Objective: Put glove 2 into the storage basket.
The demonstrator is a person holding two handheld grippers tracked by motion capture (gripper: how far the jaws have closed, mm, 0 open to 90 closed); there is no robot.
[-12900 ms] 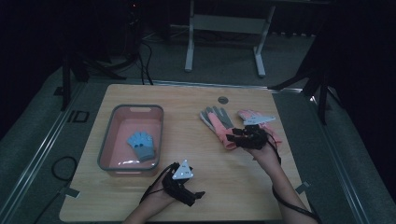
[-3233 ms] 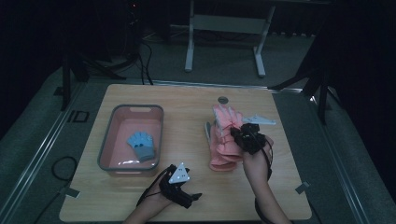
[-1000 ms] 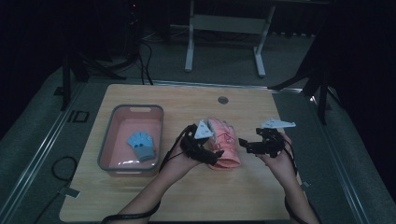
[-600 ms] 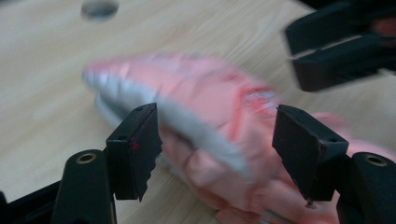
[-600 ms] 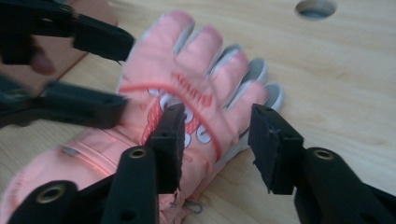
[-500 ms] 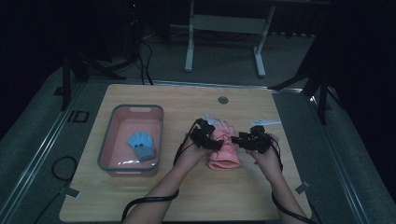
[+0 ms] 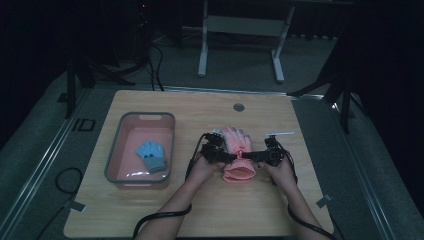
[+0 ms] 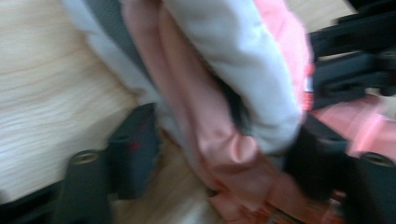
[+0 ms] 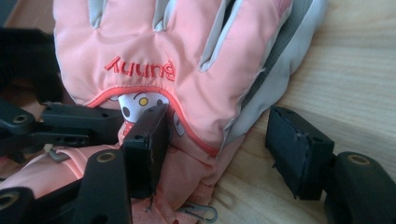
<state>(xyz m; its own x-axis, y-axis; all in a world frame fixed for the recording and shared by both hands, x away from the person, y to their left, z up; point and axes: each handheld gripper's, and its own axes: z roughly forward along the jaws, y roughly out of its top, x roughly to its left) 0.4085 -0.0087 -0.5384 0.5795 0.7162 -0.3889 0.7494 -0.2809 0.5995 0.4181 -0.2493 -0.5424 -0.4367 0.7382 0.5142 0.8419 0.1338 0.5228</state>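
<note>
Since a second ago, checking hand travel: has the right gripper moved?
Yes. The right gripper moved left, toward the tray, and now meets the pink gloves.

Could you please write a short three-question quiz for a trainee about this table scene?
1. True or false: the small blue knitted glove lies inside the pink plastic bin with grey rim.
2. Which word is stitched in red on the pink and grey padded gloves? A) Bunny B) Snow C) Kitty
3. Fill in: the left tool and the right tool meet the pink gloves near the ____, from opposite sides.

Key: 1 true; 2 A; 3 wrist.
</note>
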